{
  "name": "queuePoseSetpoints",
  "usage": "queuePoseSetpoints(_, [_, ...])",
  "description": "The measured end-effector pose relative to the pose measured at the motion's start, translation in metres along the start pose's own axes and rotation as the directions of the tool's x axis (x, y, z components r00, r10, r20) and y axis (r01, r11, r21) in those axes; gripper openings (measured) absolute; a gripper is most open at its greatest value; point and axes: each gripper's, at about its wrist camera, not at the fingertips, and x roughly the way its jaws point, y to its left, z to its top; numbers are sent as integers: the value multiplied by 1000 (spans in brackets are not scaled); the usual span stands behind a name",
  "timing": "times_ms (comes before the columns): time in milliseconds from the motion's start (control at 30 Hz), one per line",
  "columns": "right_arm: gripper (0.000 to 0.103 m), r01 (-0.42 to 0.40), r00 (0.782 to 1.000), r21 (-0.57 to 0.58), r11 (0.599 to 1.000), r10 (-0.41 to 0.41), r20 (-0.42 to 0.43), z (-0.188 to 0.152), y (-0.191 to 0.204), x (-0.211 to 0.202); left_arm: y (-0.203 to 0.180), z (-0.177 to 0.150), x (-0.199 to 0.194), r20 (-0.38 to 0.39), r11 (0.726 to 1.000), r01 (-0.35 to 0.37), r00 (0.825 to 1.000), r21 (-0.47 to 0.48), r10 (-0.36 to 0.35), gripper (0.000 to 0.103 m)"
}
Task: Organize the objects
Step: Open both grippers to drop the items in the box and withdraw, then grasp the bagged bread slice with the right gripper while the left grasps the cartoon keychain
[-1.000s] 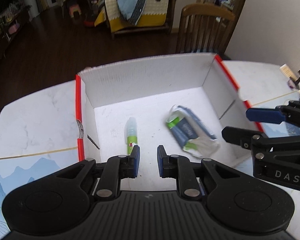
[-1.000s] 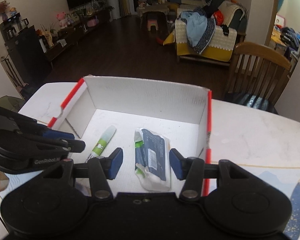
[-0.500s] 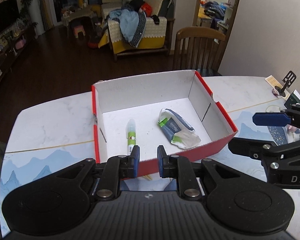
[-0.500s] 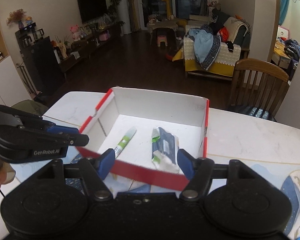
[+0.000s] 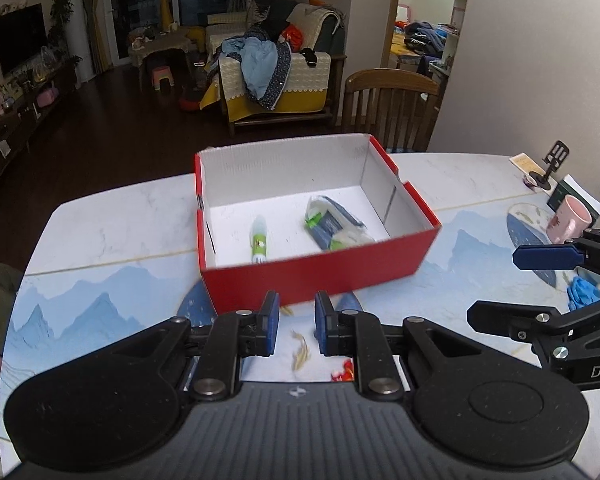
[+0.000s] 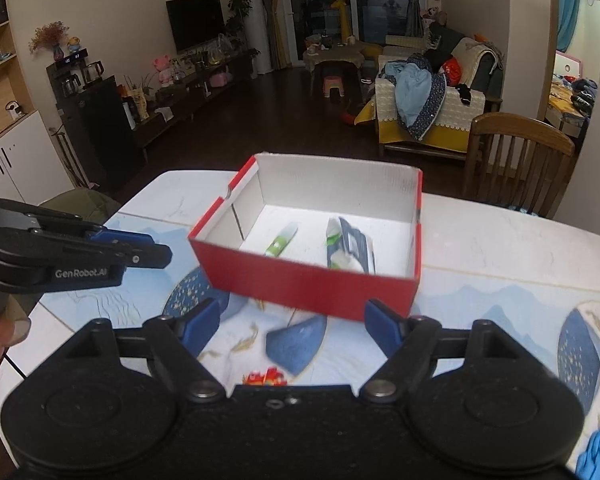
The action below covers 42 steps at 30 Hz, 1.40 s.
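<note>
A red box (image 5: 320, 276) with a white inside stands on the table; it also shows in the right wrist view (image 6: 308, 284). In it lie a white-and-green tube (image 5: 259, 239) (image 6: 281, 241) and a blue-and-green wipes pack (image 5: 334, 227) (image 6: 350, 250). My left gripper (image 5: 293, 326) is held above the table short of the box, its jaws a narrow gap apart and empty. My right gripper (image 6: 294, 326) is wide open and empty, also short of the box. Each gripper shows in the other's view, the right one (image 5: 548, 280) and the left one (image 6: 100, 248).
The table has a marble top with a blue mountain-print mat (image 5: 92, 308). A pink mug (image 5: 568, 220), a phone stand (image 5: 550, 164) and a blue cloth (image 5: 584, 298) sit at the right. A wooden chair (image 5: 390, 108) stands behind the table.
Both grippers have drawn back and up from over the box; the box now sits farther ahead with its red front wall in view. The tube and pack stay inside.
</note>
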Motion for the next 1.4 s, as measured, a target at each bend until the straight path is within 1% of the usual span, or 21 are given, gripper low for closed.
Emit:
queuePoseSetpoints(33, [80,2,1000,-7,1000,-2,-2,-5,1,-2,0,-5,-2,1,1000,-3,1000,-4,3,23])
queuePoseSetpoints(100, [84,9,1000,-18,1000,-9,-6,-16,3,-5,-1,-15,-6,2,1000,-9,1000,-5,9,32])
queuePoseSetpoints(133, [86,14,1000,-24,1000,-14,-10,-23,5,-7,-1,-20,-7,1,1000,-5,1000,-7,5,33])
queuePoseSetpoints(167, [86,17,1000,-25,1000,-18,-17,-31,5,-8,-1,-26,-9,-1,1000,0,1000,-8,0,39])
queuePoseSetpoints(200, [86,19,999,-23,1000,-20,-28,-38,7,-8,-1,-32,-11,-2,1000,-3,1000,-8,3,48])
queuePoseSetpoints(267, [86,24,998,-17,1000,-25,-52,-51,7,-7,-1,-43,-15,4,1000,-10,1000,-5,10,60])
queuePoseSetpoints(367, [87,32,996,2,999,-32,-82,-71,7,-7,0,-59,-18,-2,1000,-10,1000,-12,10,62])
queuePoseSetpoints(467, [89,48,994,22,999,-46,-102,-89,9,-8,0,-77,-22,-9,1000,-12,1000,-21,12,70])
queuePoseSetpoints(633, [90,72,989,44,996,-66,-129,-113,12,-9,-6,-107,-25,-26,1000,-7,1000,-22,7,73])
queuePoseSetpoints(700, [90,76,988,54,996,-68,-141,-122,12,-8,-6,-119,-24,-38,999,9,999,-39,-11,78])
queuePoseSetpoints(767, [91,76,986,62,995,-66,-152,-131,12,-8,-6,-129,-24,-51,999,11,999,-50,-13,83])
queuePoseSetpoints(967, [93,84,980,51,995,-73,-187,-157,18,-10,-8,-158,-19,-90,999,9,996,-50,-13,83])
queuePoseSetpoints(1033, [94,93,977,64,994,-78,-200,-163,17,-10,-8,-166,-16,-101,999,3,995,-54,-9,84])
queuePoseSetpoints(1067, [94,96,975,74,993,-79,-205,-165,17,-10,-8,-170,-15,-106,999,0,994,-54,-6,87])
queuePoseSetpoints(1100, [94,101,974,83,991,-81,-210,-166,17,-9,-9,-173,-13,-111,999,-4,994,-51,-1,91])
queuePoseSetpoints(1167, [94,113,972,100,989,-89,-218,-168,18,-7,-11,-179,-10,-116,999,-16,993,-41,12,96])
queuePoseSetpoints(1333, [94,153,965,125,980,-120,-233,-167,22,6,-16,-191,-5,-110,1000,-27,994,-8,26,98])
queuePoseSetpoints(1400, [94,169,963,145,975,-132,-235,-165,24,11,-18,-196,-1,-118,999,-40,992,3,40,101])
